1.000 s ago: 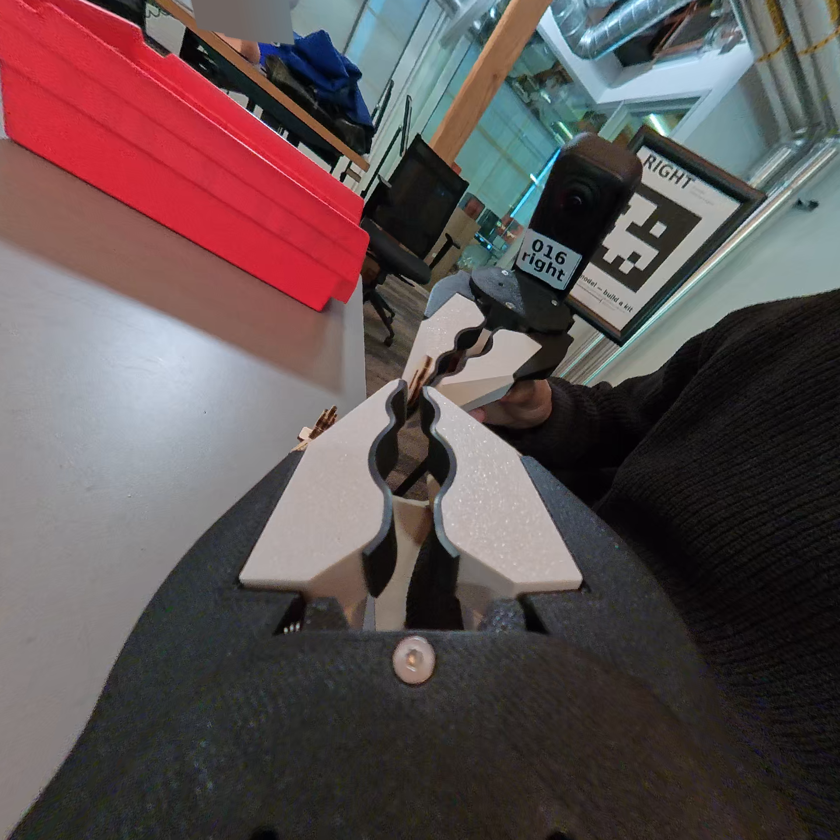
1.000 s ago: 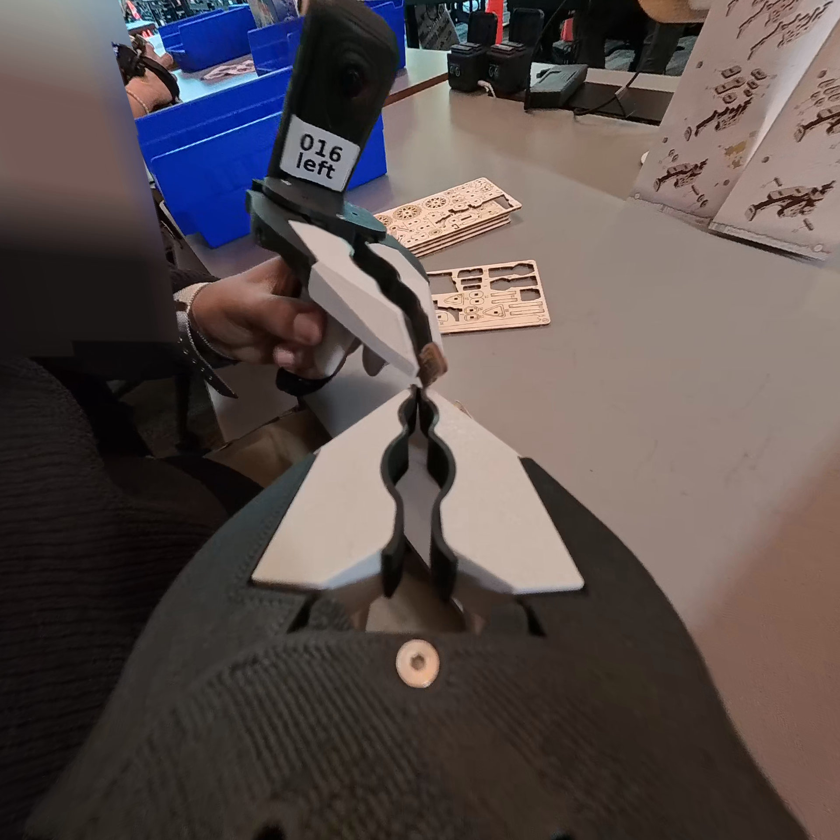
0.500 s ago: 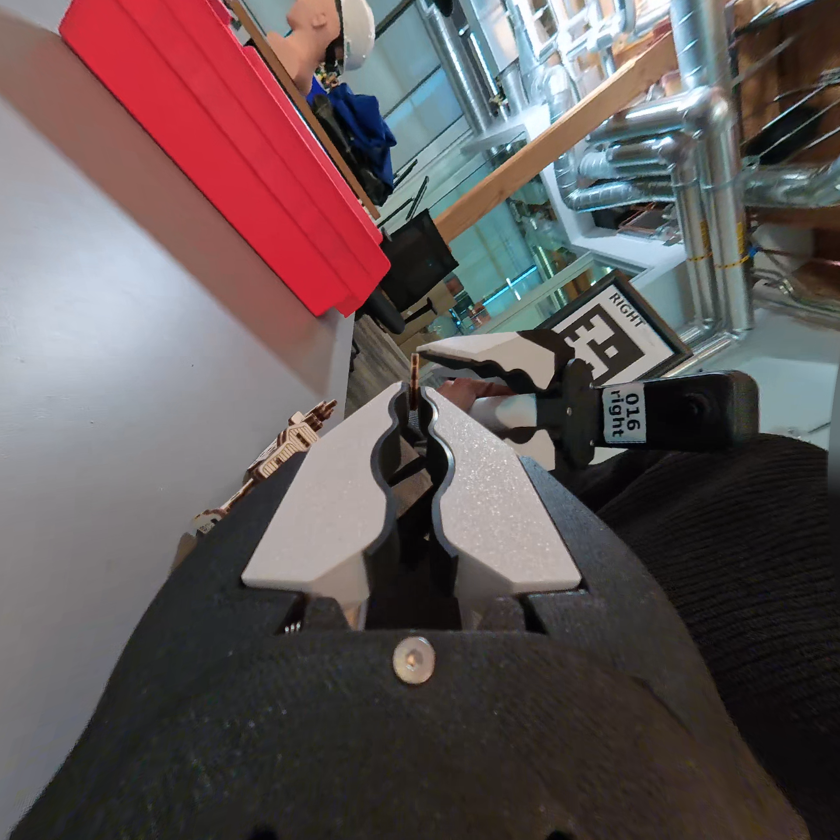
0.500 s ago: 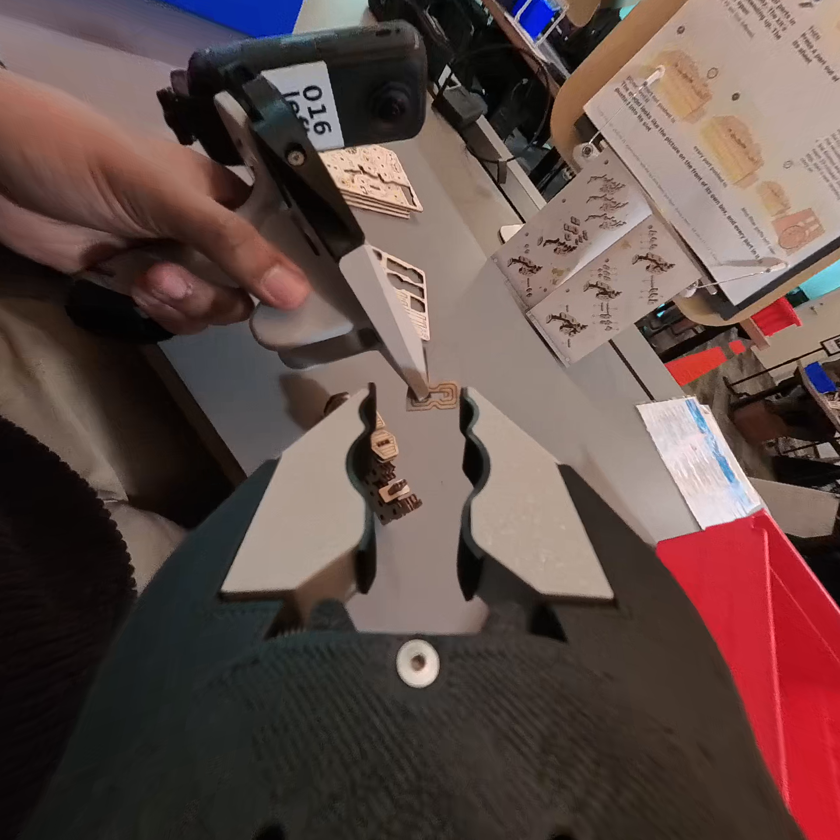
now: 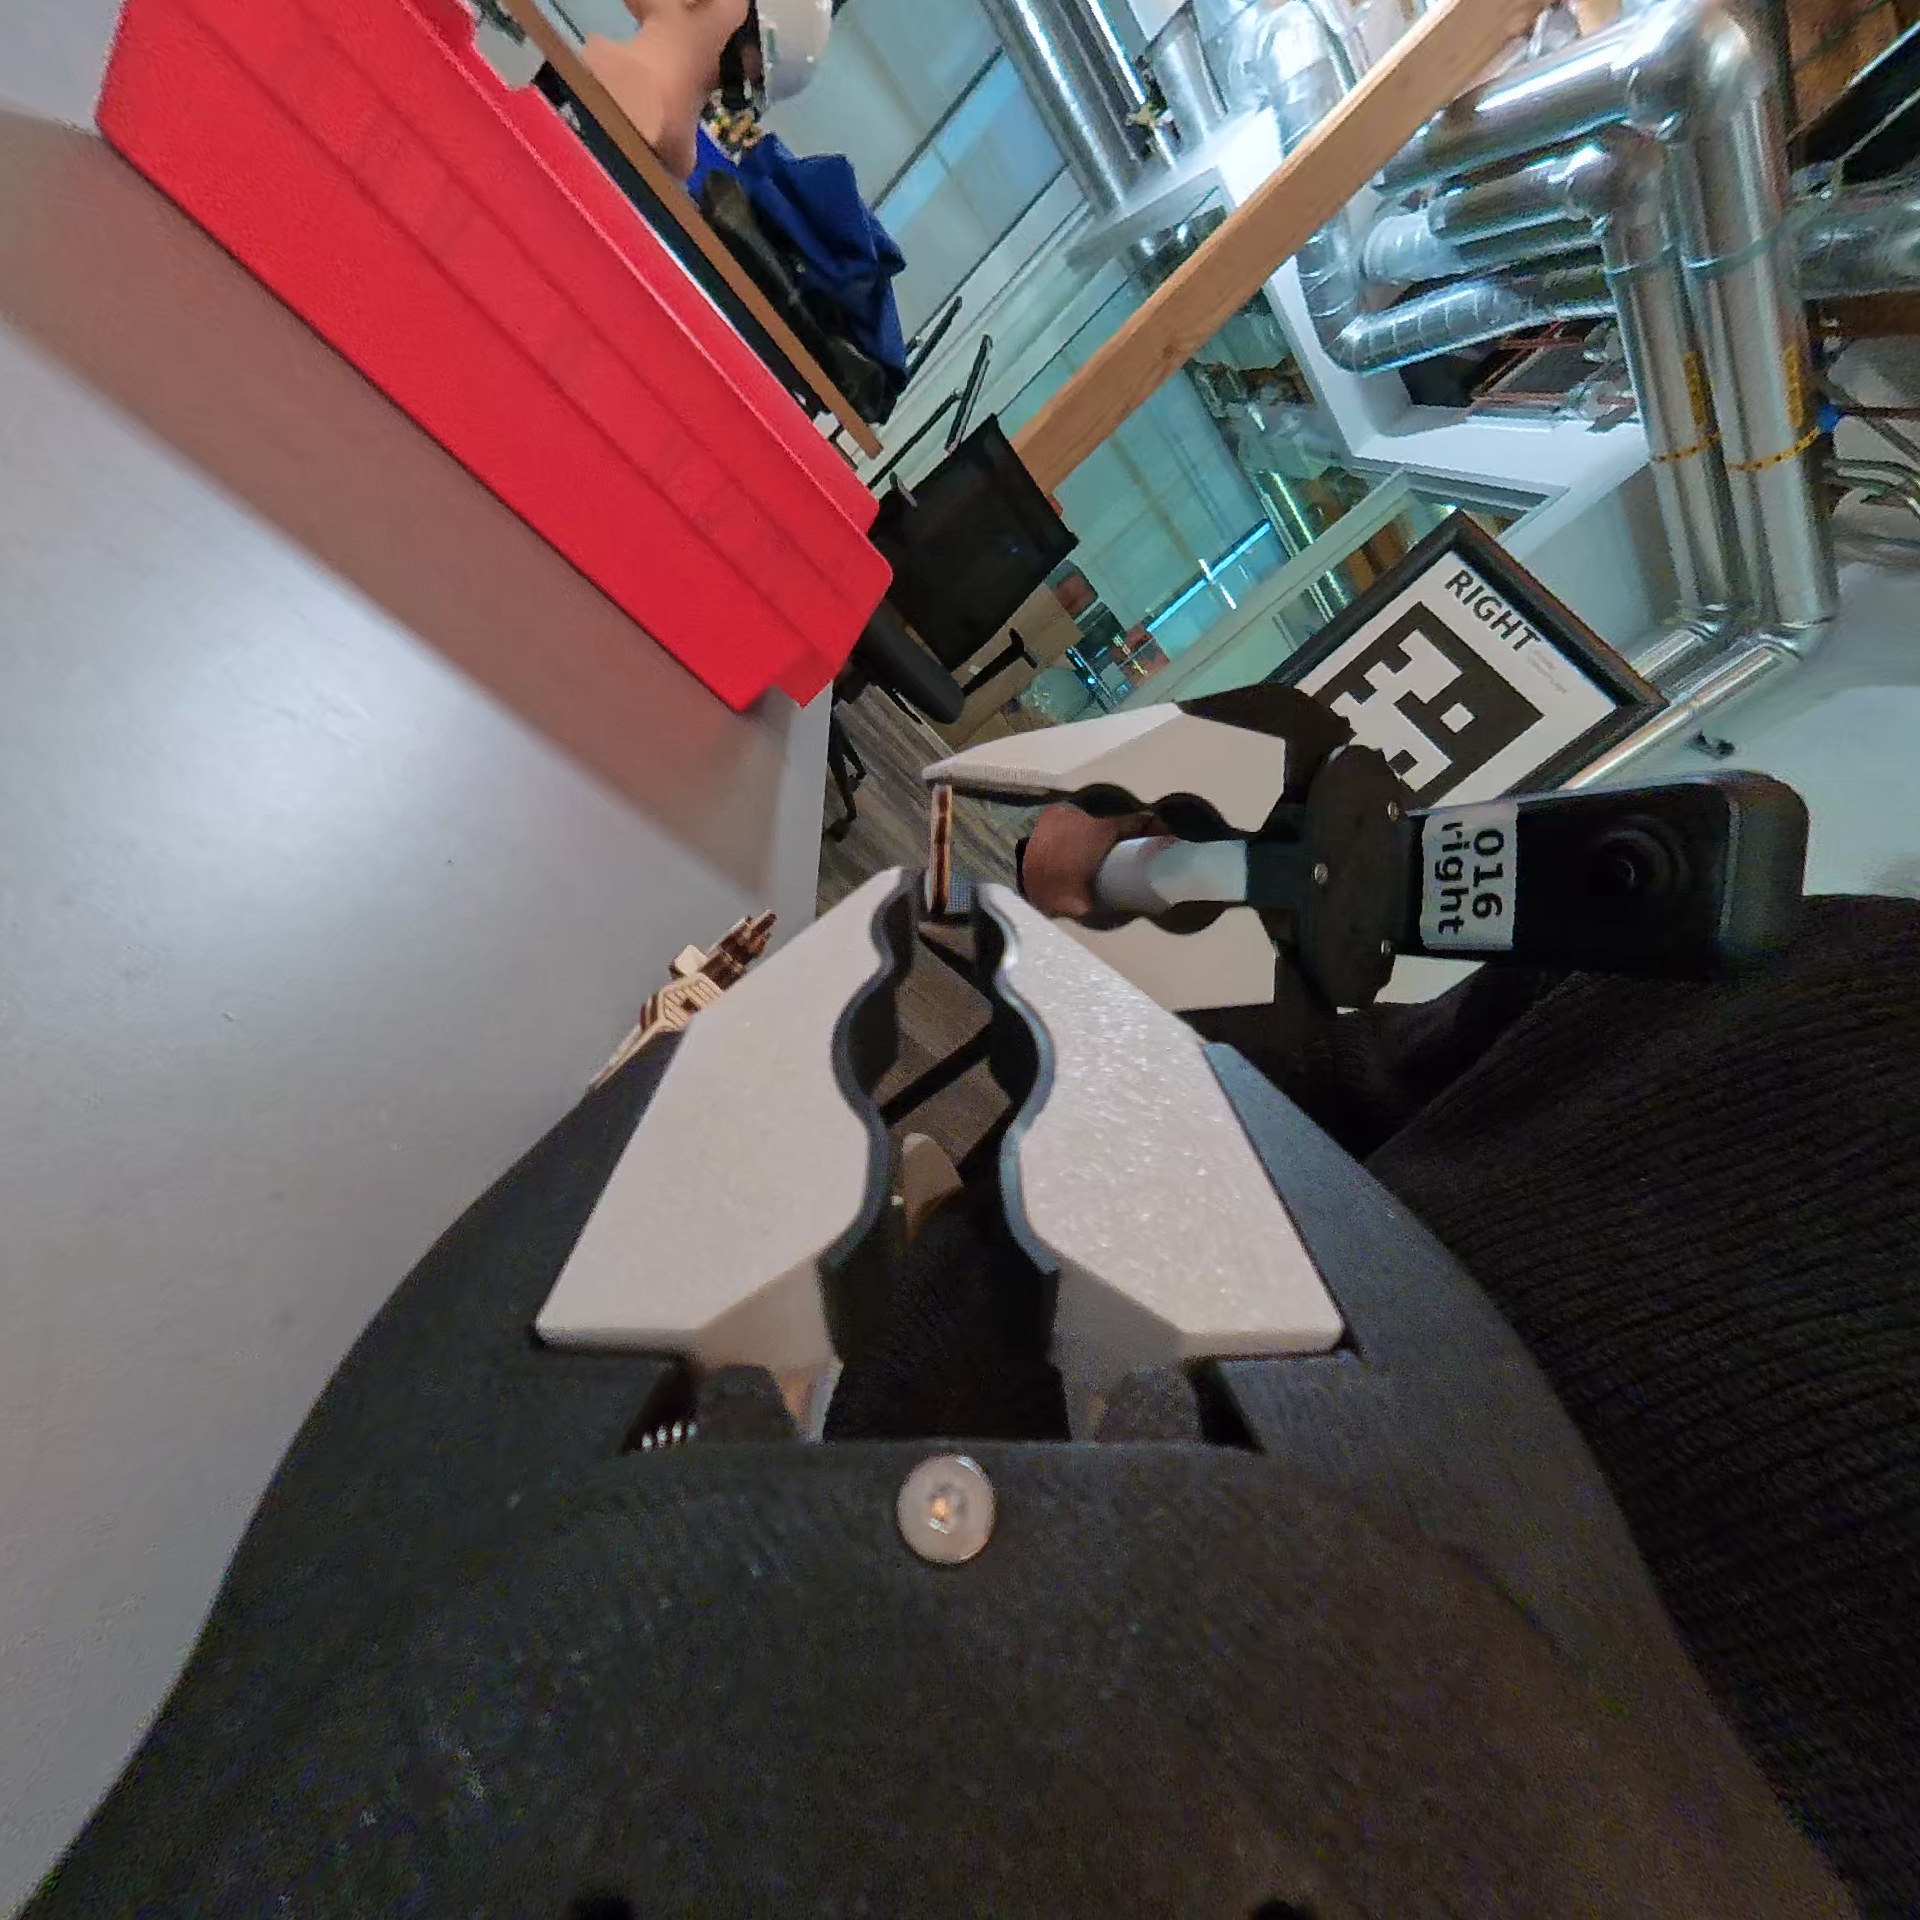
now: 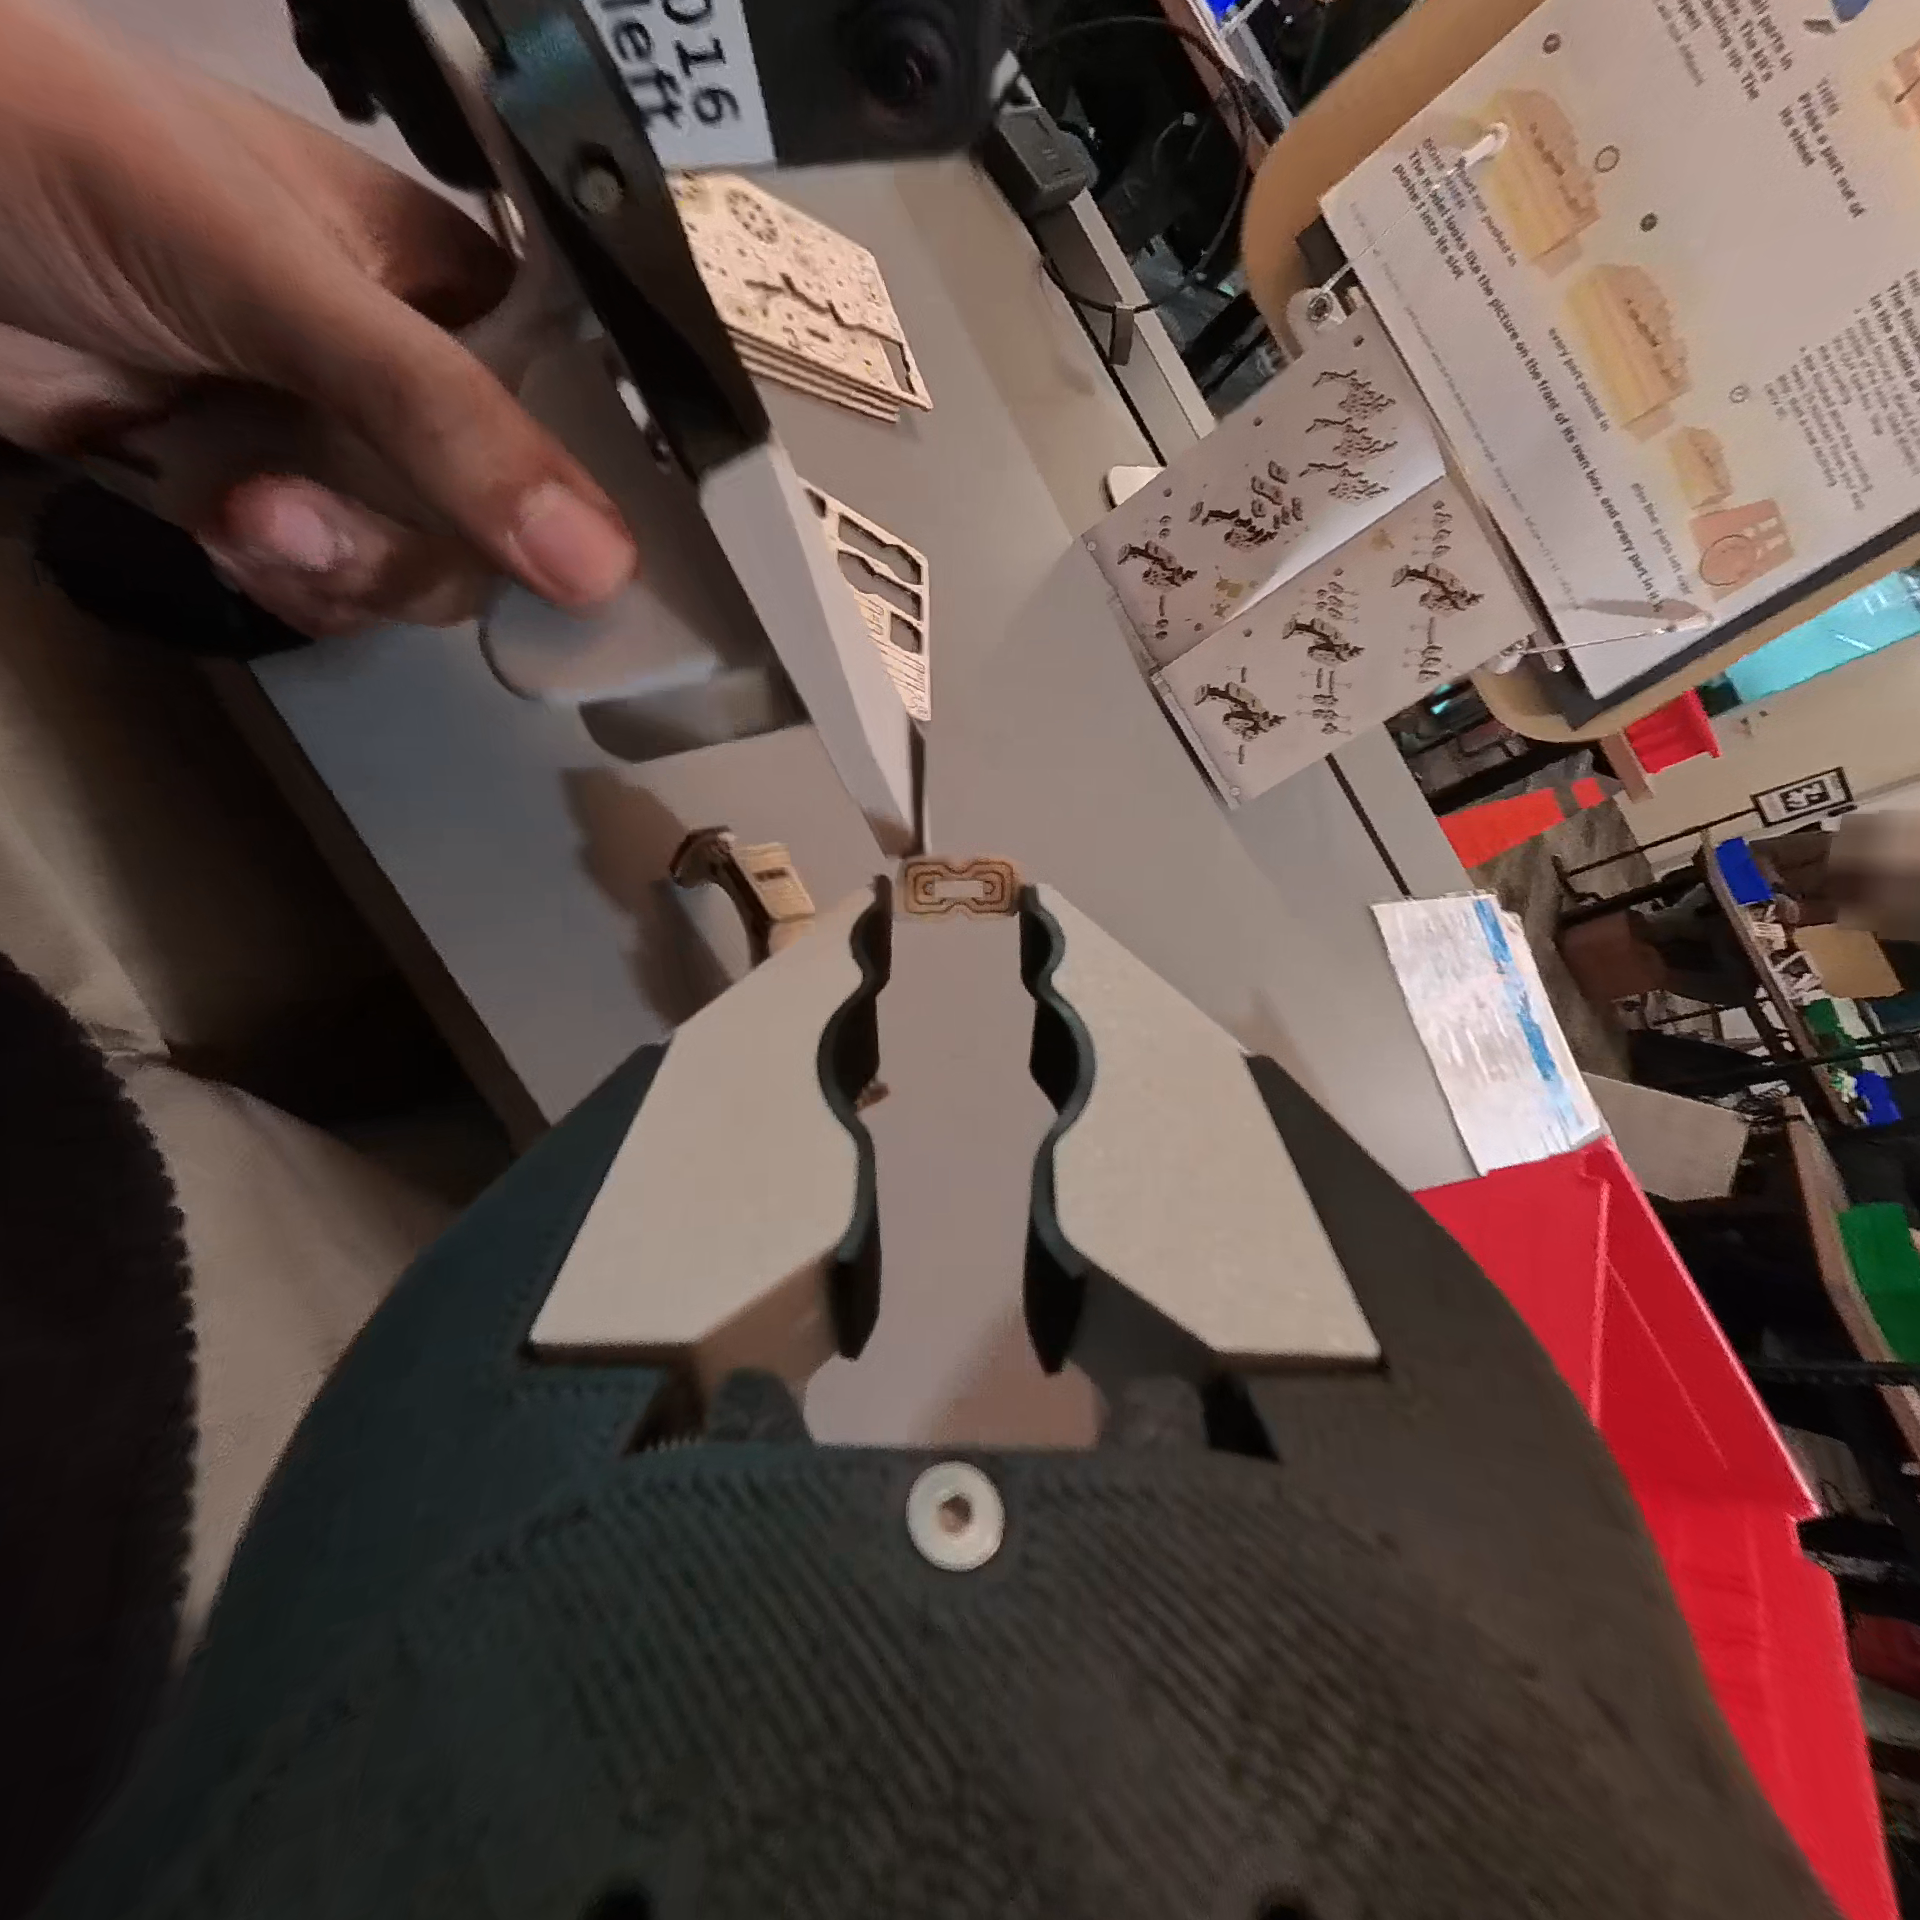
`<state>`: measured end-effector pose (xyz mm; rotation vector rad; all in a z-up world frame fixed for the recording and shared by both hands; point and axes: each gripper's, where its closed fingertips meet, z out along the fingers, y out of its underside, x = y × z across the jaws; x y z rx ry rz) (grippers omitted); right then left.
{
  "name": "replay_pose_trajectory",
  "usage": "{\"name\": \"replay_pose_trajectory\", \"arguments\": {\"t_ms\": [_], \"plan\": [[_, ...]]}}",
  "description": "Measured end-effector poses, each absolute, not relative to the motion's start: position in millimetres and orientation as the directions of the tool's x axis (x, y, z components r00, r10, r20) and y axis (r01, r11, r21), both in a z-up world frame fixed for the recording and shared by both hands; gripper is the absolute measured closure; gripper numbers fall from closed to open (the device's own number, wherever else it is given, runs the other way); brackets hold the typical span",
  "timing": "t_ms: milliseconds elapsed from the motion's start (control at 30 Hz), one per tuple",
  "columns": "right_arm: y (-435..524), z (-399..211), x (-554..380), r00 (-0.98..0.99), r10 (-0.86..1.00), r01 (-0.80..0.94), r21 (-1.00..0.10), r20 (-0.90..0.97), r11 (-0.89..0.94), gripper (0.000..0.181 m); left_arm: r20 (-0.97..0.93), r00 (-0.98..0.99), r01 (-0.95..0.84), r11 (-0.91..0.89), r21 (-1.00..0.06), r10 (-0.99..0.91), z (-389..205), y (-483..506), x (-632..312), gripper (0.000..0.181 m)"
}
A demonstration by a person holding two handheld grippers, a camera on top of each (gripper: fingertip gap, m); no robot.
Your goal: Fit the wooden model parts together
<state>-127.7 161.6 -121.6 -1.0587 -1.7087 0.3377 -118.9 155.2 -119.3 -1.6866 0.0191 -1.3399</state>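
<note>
A small flat wooden piece (image 6: 958, 888) with an engraved slot spans the gap between the tips of my right gripper (image 6: 956, 902), which is shut on its two ends. In the left wrist view the piece (image 5: 942, 842) stands edge-on. Its lower end sits between the tips of my left gripper (image 5: 943, 896), whose jaws stand slightly apart with a gap beside it. The left gripper's finger (image 6: 831, 675) comes down from above and its tip meets the piece's upper left edge. The right gripper's upper finger (image 5: 1091, 753) reaches in from the right. A partly built wooden model (image 6: 753, 883) lies on the grey table (image 6: 1039, 675); it also shows in the left wrist view (image 5: 696, 982).
Wooden part sheets (image 6: 810, 301) and a punched-out sheet (image 6: 883, 592) lie farther back. Folded instruction sheets (image 6: 1278, 592) and a propped board (image 6: 1662, 312) stand on the right. A red bin (image 6: 1662, 1455) and a white and blue paper (image 6: 1475, 1029) sit nearby. A hand (image 6: 312, 436) holds the left gripper.
Half a second ago my right gripper was open around the piece, which the left gripper pinched. Now the right jaws have closed on it and the left jaws have eased apart.
</note>
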Motion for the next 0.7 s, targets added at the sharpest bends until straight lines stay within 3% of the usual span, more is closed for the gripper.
{"name": "replay_pose_trajectory", "arguments": {"t_ms": [33,200,267,467,700], "plan": [[167,-120,-125,-0.053,0.779,0.489,-0.664,0.625,0.566,0.157,0.734,0.42,0.501,-0.537,-0.678,-0.534,-119,156,-122,0.163],[189,-133,-108,-0.15,0.839,0.564,-0.652,0.523,0.507,0.157,0.532,0.664,0.259,-0.505,-0.823,-0.526,-143,164,-141,0.124],[188,-136,-105,-0.202,0.87,0.574,-0.665,0.45,0.478,0.157,0.414,0.738,0.108,-0.512,-0.852,-0.533,-159,165,-143,0.119],[184,-136,-109,-0.294,0.906,0.579,-0.697,0.306,0.423,0.157,0.299,0.757,-0.093,-0.549,-0.831,-0.581,-183,160,-130,0.12],[185,-147,-111,-0.306,0.904,0.59,-0.686,0.298,0.426,0.157,0.264,0.762,-0.198,-0.601,-0.775,-0.591,-201,161,-128,0.138]]}}
